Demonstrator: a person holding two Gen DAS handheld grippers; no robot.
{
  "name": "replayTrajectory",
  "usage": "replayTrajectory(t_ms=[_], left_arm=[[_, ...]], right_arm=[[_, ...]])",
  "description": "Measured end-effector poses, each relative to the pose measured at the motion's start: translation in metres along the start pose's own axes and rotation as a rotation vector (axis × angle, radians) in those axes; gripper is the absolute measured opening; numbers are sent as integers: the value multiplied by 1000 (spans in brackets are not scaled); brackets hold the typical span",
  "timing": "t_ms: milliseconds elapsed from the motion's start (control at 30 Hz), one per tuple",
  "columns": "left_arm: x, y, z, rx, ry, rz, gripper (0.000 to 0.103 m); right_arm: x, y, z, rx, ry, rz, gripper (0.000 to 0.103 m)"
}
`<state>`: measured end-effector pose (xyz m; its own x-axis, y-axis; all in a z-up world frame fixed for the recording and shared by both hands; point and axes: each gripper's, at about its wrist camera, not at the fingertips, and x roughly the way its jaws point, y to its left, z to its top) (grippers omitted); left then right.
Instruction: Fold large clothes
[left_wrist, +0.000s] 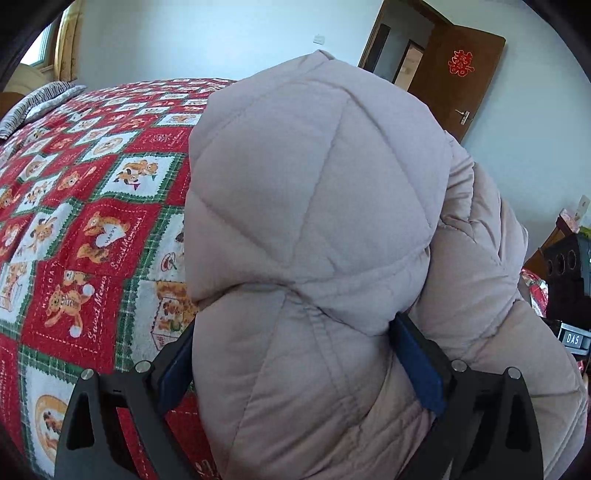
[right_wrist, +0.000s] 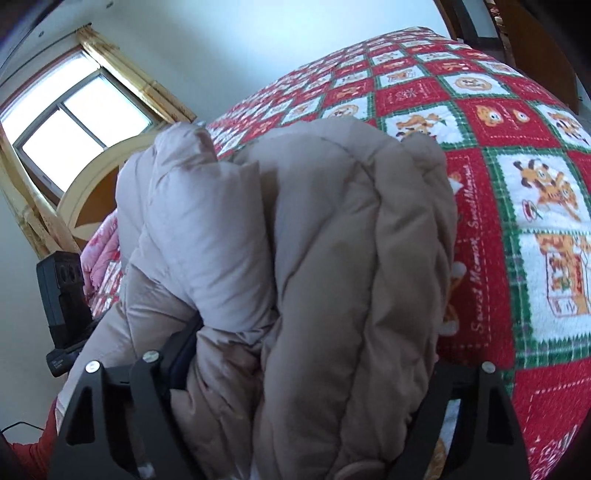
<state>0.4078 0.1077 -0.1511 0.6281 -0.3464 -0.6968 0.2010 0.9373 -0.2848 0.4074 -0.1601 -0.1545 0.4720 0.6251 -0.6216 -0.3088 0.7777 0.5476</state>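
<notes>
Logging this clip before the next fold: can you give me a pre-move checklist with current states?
1. Left tongs gripping the puffy coat: ok, padding bulges between both fingers.
2. Right tongs gripping the coat: ok, thick bunch clamped.
3. Coat lifted off the quilt: cannot tell.
4. Landing area on the quilt free: ok where visible.
5. Sleeves tucked in: cannot tell.

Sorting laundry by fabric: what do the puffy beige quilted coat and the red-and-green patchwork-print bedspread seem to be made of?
Puffy beige quilted coat: likely a matte woven synthetic shell over down or fibre filling; stitched channels bulge between seams. Red-and-green patchwork-print bedspread: probably printed fleece or brushed cotton; its surface looks fuzzy, without sheen.
</notes>
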Motion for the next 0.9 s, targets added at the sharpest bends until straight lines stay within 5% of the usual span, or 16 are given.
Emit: replayTrajectory(t_ms=[300,467,667,733,800,900], left_arm=[[-17,37,-13,-186,-6,-168,98],[-47,50,11,-145,-99,-122,98],[-84,6,66,28,-317,-56,97],[-69,-2,83,52,-288,38,93],[-21,-8,94,56,-158,107,72],[31,11,81,-36,-67,115,72]], right_arm=[[0,2,0,-16,-6,9,85],[-1,-4,0,-17,-8,29,86],[-2,-7,-2,-15,-20,42,86],[-3,-8,-3,-15,-23,44,86],[-3,-9,-3,-15,-23,44,86],[-4,-10,-4,-1,-28,46,85]])
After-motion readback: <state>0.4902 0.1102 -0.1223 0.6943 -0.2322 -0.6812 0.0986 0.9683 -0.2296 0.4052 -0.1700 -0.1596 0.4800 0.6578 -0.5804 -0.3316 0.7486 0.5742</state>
